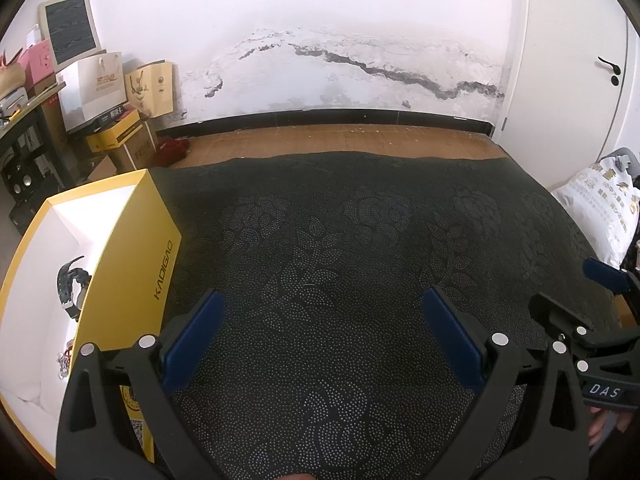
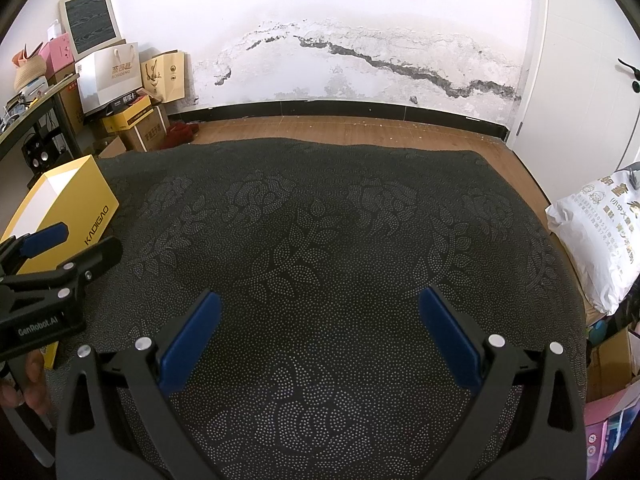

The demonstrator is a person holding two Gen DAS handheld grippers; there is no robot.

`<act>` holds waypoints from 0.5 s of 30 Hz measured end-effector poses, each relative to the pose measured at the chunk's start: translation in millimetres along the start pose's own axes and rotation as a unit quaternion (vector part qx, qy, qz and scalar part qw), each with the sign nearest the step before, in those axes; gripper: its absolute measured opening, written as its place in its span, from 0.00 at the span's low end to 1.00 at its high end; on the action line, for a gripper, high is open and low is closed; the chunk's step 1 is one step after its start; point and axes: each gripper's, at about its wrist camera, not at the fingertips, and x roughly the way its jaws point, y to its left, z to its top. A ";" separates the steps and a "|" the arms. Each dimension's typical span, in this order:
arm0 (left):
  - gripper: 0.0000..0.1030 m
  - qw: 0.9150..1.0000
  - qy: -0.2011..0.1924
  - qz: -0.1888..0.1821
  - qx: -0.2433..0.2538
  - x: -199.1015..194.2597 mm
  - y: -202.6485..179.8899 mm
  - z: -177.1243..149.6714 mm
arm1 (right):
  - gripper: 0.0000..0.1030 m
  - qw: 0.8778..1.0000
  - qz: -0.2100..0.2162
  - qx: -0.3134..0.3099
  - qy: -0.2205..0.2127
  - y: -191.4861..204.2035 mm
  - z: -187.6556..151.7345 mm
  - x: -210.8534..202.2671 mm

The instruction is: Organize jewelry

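Jewelry: one black watch (image 1: 72,286) and a small beaded or chained piece with red and silver parts (image 1: 66,358), both inside the yellow box (image 1: 132,248); finer detail too small to tell. Landmark for all entries: the yellow box, open-topped, white-lined, lettered KADIGAO on its side.

Watch: strap curled, lying against the box's inner wall. Matt black, chunky case.

Beaded piece: on the box floor, nearer the camera than the watch.

Dark patterned cloth (image 1: 340,240): spreads from the box's lettered side; no jewelry visible on it, so the sorting looks finished or nearly so, as a judgement.

Left gripper (image 1: 320,320): just beside the box, jaws wide apart, holding nothing, hovering over the cloth; likely placed to reach into the box.

Right gripper (image 2: 320,320): farther from the box, beyond the left one, jaws likewise spread and empty, apparently on standby.

White printed bag (image 2: 600,232): well apart from the box, off the cloth's far side.
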 end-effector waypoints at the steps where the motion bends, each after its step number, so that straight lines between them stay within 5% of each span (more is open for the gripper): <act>1: 0.94 1.000 0.000 0.000 0.000 -0.1 0.0 0.0 | 0.93 1.000 0.000 0.000 0.000 0.2 0.5 0.1; 15: 0.94 1.000 0.000 0.000 0.002 0.5 -1.8 0.2 | 0.93 1.000 0.000 0.000 0.001 -0.8 0.1 0.0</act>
